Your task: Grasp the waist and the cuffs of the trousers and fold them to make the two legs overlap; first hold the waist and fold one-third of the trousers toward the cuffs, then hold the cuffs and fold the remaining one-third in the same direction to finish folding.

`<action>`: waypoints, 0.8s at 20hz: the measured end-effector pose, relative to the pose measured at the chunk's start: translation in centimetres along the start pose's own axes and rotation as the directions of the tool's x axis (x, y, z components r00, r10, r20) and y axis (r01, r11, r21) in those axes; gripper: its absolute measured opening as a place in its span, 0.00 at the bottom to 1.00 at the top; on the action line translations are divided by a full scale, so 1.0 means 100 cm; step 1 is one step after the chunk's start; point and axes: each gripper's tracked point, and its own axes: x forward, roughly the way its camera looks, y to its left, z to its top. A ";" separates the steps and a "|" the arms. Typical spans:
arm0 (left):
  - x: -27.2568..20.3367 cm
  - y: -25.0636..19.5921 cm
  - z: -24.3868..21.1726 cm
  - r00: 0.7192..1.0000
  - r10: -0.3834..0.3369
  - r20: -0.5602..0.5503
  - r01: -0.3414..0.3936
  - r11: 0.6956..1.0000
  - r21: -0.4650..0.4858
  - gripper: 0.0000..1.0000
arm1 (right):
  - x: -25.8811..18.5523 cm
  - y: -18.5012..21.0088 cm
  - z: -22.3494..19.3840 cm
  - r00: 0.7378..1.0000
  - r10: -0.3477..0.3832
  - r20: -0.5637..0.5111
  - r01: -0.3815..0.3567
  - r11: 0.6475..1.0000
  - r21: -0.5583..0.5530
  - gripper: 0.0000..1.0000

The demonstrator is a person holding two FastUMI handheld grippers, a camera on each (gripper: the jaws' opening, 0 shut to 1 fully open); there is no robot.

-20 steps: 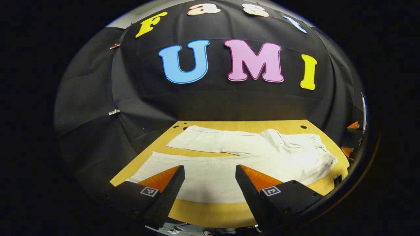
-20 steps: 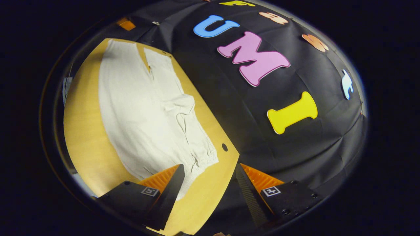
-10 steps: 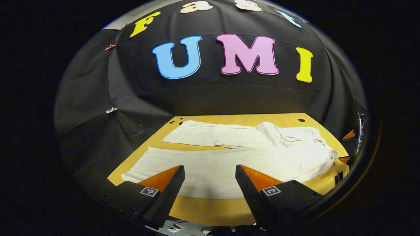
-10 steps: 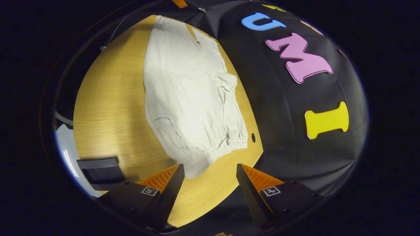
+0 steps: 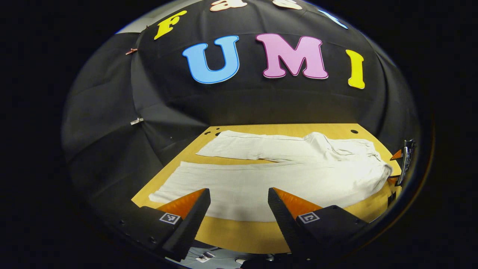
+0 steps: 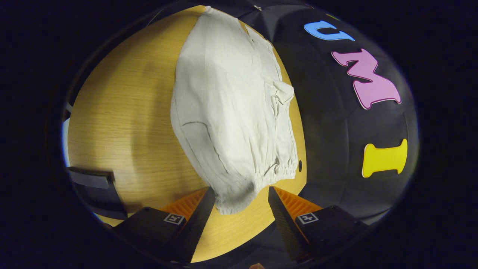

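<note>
White trousers (image 5: 261, 183) lie flat on the wooden table (image 5: 239, 235), both legs spread side by side with the cuffs (image 5: 158, 194) at the left and the waist (image 5: 381, 168) at the right. My left gripper (image 5: 239, 205) is open, hovering over the near leg's lower edge with nothing held. In the right gripper view the trousers (image 6: 231, 112) run away from me, and the gathered waistband (image 6: 272, 173) is closest. My right gripper (image 6: 241, 203) is open, its fingers standing on either side of the waist's near corner (image 6: 233, 203).
The black cloth wall (image 5: 261, 108) closes the table's far side and left. Small holes (image 5: 354, 131) mark the table's far corners. A dark flat object (image 6: 95, 186) sits at the table's edge in the right gripper view. Part of the other gripper (image 5: 405, 160) shows beside the waist.
The right gripper has moved in toward the waist, whose near corner now lies between its open fingers. The left gripper view shifted slightly; the trousers have not moved.
</note>
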 end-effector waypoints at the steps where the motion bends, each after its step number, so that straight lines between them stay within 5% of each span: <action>1: 0.001 0.003 -0.001 1.000 0.007 -0.003 -0.007 1.000 0.004 0.99 | 0.006 -0.005 0.001 1.000 -0.012 -0.005 0.012 1.000 -0.017 0.93; 5: 0.005 0.020 -0.009 0.999 0.028 -0.026 -0.028 1.000 0.009 0.99 | 0.024 -0.007 -0.001 0.999 0.019 -0.049 -0.020 1.000 -0.021 0.86; 8: 0.007 0.033 -0.020 0.998 0.044 -0.055 -0.044 0.999 0.000 0.98 | 0.029 0.002 -0.002 0.994 0.082 -0.075 -0.083 0.996 -0.013 0.62; 9: 0.007 0.036 -0.024 0.997 0.047 -0.064 -0.047 0.999 0.001 0.99 | 0.031 0.003 -0.002 0.992 0.097 -0.083 -0.098 0.995 -0.012 0.42; 12: 0.010 0.051 -0.034 0.995 0.066 -0.072 -0.062 0.997 0.052 0.99 | 0.030 0.003 0.000 0.986 0.113 -0.122 -0.118 0.992 -0.037 0.31; 16: 0.020 0.065 -0.058 0.993 0.067 -0.095 -0.045 0.974 0.220 0.98 | 0.033 0.004 -0.003 0.959 0.241 -0.151 -0.237 0.970 0.045 0.11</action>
